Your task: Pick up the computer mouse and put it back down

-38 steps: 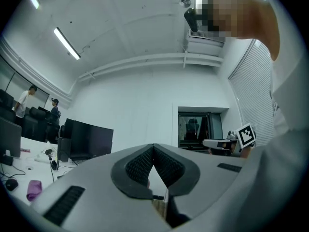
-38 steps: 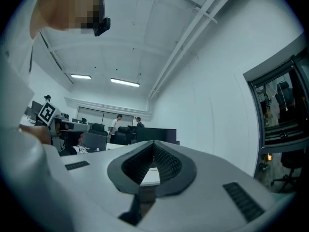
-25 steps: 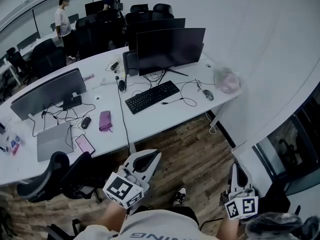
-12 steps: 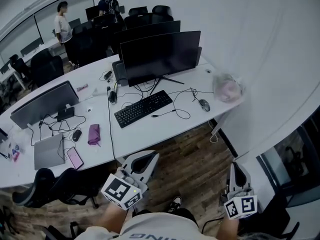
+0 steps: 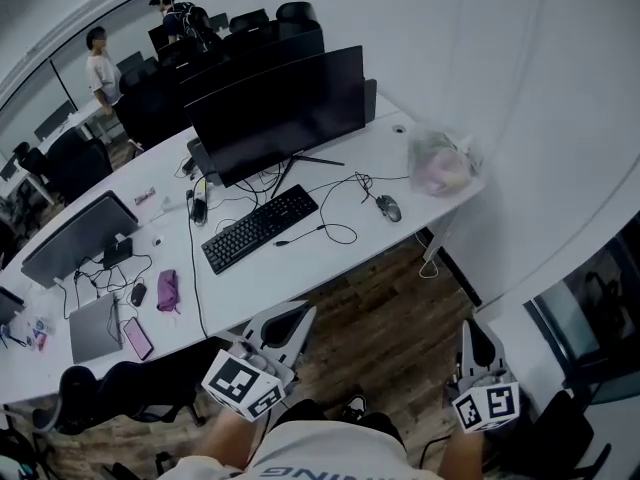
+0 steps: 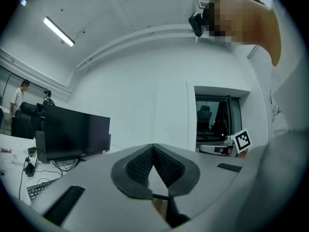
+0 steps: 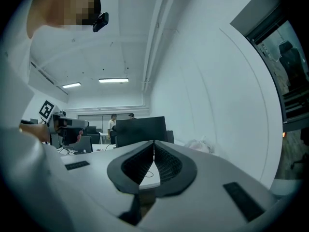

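The dark computer mouse (image 5: pixel 387 208) lies on the white desk (image 5: pixel 300 268), to the right of a black keyboard (image 5: pixel 259 229), with its cable looping beside it. Both grippers are held low over the wooden floor, well short of the desk. My left gripper (image 5: pixel 303 312) has its jaws shut tip to tip with nothing between them (image 6: pixel 153 147). My right gripper (image 5: pixel 470 328) is also shut and empty (image 7: pixel 154 143). Each points level toward the desk. The mouse does not show in either gripper view.
A large black monitor (image 5: pixel 280 108) stands behind the keyboard, and a crumpled plastic bag (image 5: pixel 440 168) sits at the desk's right end by the wall. Farther left lie a laptop (image 5: pixel 92 326), a phone (image 5: pixel 137 338) and a second mouse (image 5: pixel 138 294). An office chair (image 5: pixel 100 393) is at lower left; two people (image 5: pixel 100 68) stand far back.
The desk with monitor, keyboard and mouse has slid left and grown larger in the head view as I came closer. Both grippers keep their place at the bottom, still shut.
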`<state>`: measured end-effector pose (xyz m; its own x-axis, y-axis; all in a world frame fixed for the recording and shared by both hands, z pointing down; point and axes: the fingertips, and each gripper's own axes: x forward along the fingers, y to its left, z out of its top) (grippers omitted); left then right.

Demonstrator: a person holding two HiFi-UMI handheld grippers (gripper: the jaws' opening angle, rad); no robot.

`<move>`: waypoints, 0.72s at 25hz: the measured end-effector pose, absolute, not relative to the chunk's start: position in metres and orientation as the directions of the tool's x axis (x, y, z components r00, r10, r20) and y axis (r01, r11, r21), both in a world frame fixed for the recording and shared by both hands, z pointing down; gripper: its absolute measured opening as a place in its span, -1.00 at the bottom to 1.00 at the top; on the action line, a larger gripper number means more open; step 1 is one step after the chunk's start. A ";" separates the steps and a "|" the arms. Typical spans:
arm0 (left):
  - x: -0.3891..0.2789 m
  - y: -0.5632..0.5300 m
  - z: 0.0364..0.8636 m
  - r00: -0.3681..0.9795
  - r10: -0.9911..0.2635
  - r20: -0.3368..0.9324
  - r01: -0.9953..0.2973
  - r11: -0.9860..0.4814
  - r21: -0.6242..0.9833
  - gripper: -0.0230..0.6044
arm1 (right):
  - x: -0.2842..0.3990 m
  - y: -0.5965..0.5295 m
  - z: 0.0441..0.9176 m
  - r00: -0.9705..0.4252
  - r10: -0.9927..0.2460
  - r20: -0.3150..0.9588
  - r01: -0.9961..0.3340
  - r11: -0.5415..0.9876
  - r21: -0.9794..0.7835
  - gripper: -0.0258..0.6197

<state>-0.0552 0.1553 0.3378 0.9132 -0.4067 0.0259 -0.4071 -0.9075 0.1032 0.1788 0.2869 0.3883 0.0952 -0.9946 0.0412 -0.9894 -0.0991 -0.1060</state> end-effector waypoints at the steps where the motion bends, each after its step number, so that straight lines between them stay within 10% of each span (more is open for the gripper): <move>1: -0.051 0.152 0.339 0.912 -0.410 0.029 -0.410 -0.906 0.105 -0.91 | 0.183 0.284 0.391 0.093 -0.995 0.042 -0.989 -0.097 -0.115 -0.85; 18: -0.014 0.014 0.353 0.904 -0.427 -0.020 -0.419 -0.894 0.157 -0.91 | 0.210 0.139 0.369 0.027 -0.999 0.035 -0.998 -0.029 -0.064 -0.85</move>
